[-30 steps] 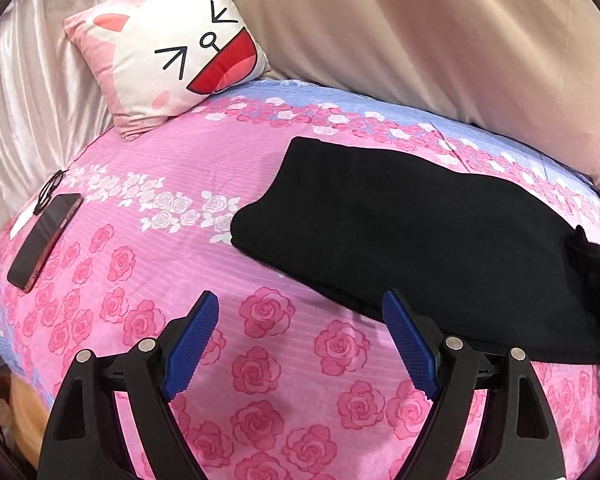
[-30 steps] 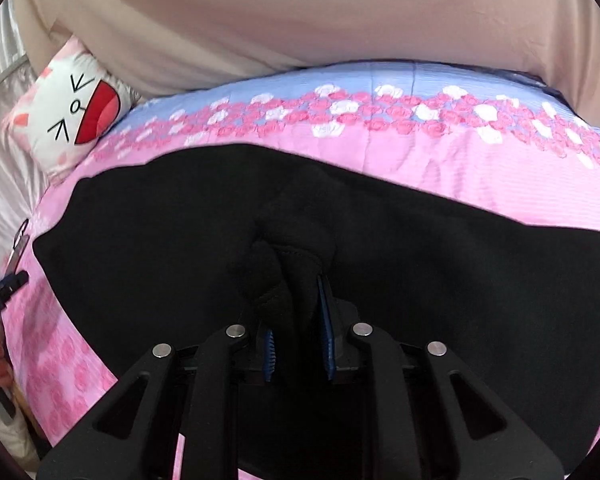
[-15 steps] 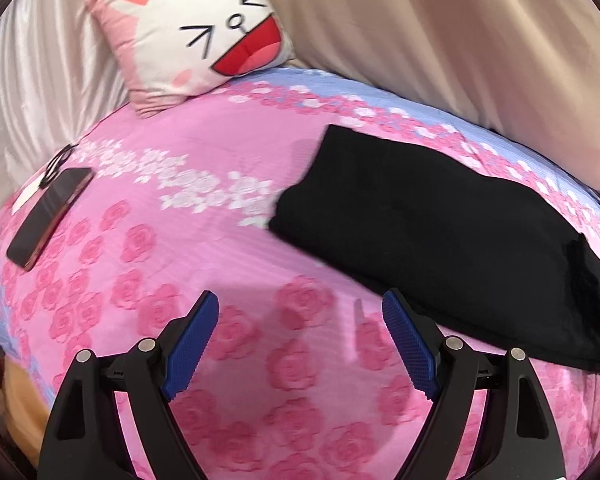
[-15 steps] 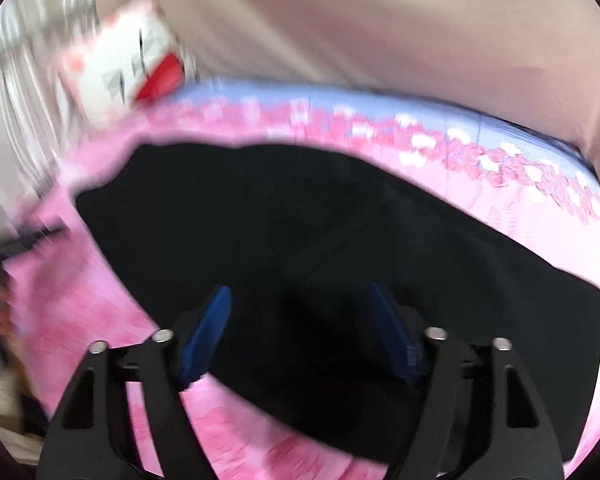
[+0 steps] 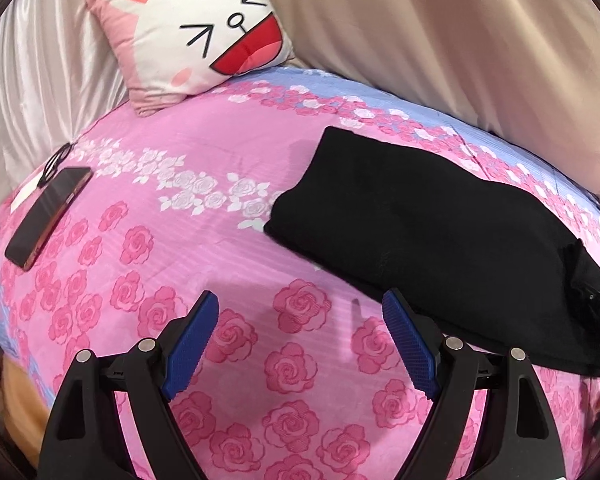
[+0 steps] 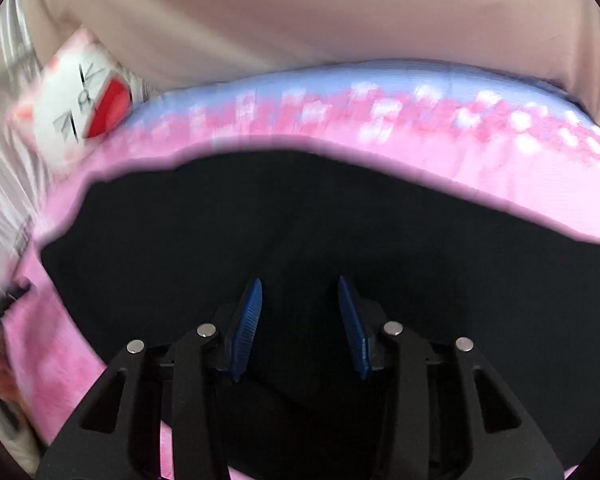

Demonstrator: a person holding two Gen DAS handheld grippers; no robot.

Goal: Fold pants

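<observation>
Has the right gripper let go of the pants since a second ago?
Yes. The right gripper no longer pinches a bunched fold; its blue pads stand apart over the flat black pants, nothing between them, jaws now closing again.

Left gripper point(image 5: 300, 344) hovers at six o'clock, its blue pads point(image 5: 190, 350) spread wide with only rose-print bedsheet point(image 5: 220, 184) showing between them, nothing gripped. Up at three o'clock the black pants point(image 5: 432, 232) lie folded flat on the sheet, one corner reaching toward one o'clock and the near edge running just past the right pad. Over at nine o'clock a dark phone point(image 5: 48, 218) lies on the sheet with a thin cord looped at its far end. At eleven o'clock a cartoon cat pillow point(image 5: 192, 28) leans against pale draped fabric point(image 5: 440, 20). At the frame's four o'clock edge a bit of dark gear overlaps the pants, too cropped to identify
</observation>
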